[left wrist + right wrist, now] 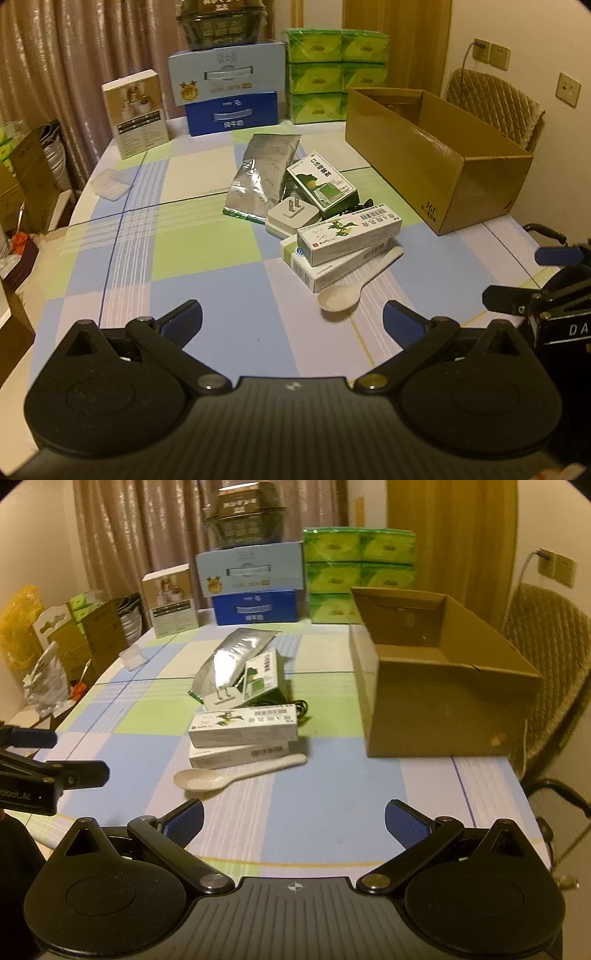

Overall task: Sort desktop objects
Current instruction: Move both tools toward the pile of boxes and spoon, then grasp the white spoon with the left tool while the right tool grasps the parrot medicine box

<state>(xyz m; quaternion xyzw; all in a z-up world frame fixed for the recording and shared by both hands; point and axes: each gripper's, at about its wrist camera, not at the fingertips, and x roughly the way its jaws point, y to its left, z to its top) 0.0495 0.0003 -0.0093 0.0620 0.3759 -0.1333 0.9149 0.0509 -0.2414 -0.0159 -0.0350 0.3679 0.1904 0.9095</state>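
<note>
Apparently nothing is sorted yet: the pile of small boxes [343, 236], spoon [354, 284] and foil pouch [262, 173] lies mid-desk [207, 302], the cardboard box [436, 155] at two o'clock looks empty. Both the left gripper [291, 321] and right gripper [293, 821] hover at six o'clock, fingers apart, holding nothing.

The tablecloth [207, 266] looks like smooth checked plastic with a slight sheen. Smack in the middle, the pouch [258, 173] is crinkly silver foil, really shiny. The spoon [354, 288] at about 5 o'clock from it is matt cream plastic. The little boxes [347, 236] between them are glossy printed card. Over at 3 o'clock the big carton [436, 166] is plain brown cardboard, dull and a bit rough. The tissue packs [332, 74] at 12 o'clock are wrapped in glossy green film. The curtain [74, 55] is satiny cloth.
</note>
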